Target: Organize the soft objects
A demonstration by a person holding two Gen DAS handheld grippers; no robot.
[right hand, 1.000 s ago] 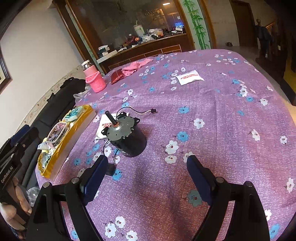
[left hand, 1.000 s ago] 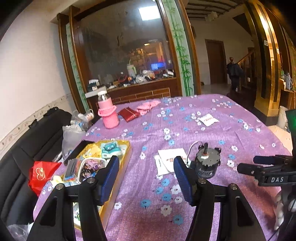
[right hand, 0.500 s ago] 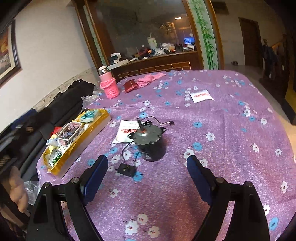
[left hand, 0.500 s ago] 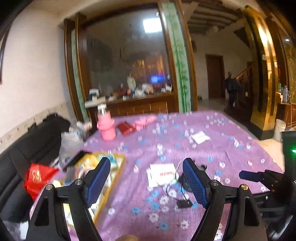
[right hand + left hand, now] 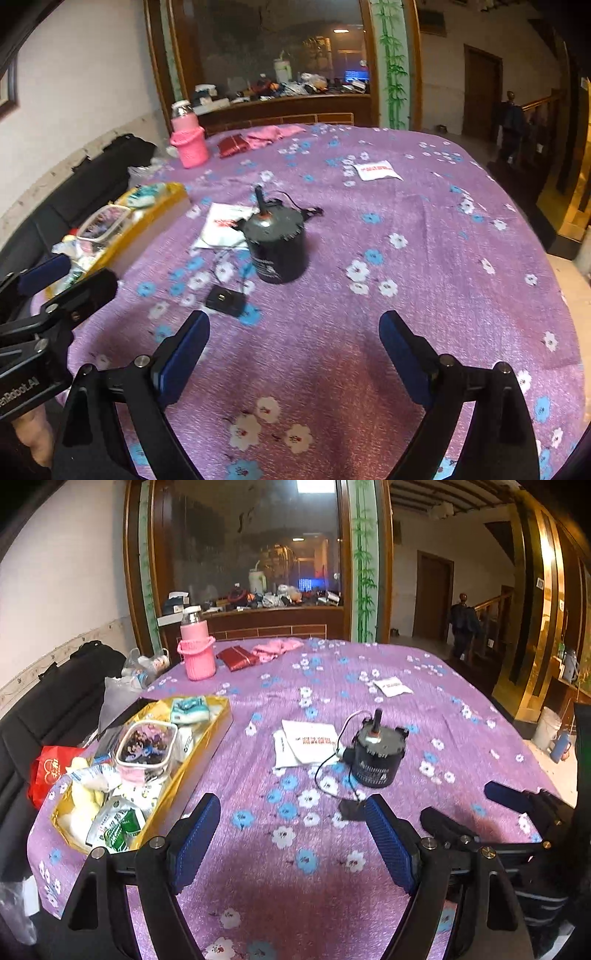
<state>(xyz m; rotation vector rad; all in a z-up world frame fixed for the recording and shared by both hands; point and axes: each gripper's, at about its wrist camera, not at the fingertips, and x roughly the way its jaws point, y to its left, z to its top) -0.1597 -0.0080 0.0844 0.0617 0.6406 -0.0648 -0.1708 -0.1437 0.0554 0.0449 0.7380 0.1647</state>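
A pink cloth (image 5: 277, 648) and a red pouch (image 5: 236, 658) lie at the far side of the purple flowered tablecloth (image 5: 332, 853). A gold tray (image 5: 216, 734) at the left holds soft packets, a clear tub and tissue packs. My left gripper (image 5: 291, 805) hangs open over bare cloth near the front edge, with nothing between its blue pads. My right gripper (image 5: 294, 319) is also over bare cloth, its jaws opening and nothing between them. The right wrist view shows the same pink cloth (image 5: 271, 133) and red pouch (image 5: 231, 146) far off.
A black motor (image 5: 375, 755) with a thin cable stands mid-table beside a white leaflet (image 5: 306, 742), its black plug (image 5: 225, 300) just ahead of my right gripper. A pink-sleeved bottle (image 5: 195, 653) stands at the back left. A white sachet (image 5: 392, 686) lies further right. A black sofa lines the left.
My left gripper's jaws stand wider than a second ago and the view has steadied, lower over the table. My right gripper has shifted sideways and its jaws have spread slightly.
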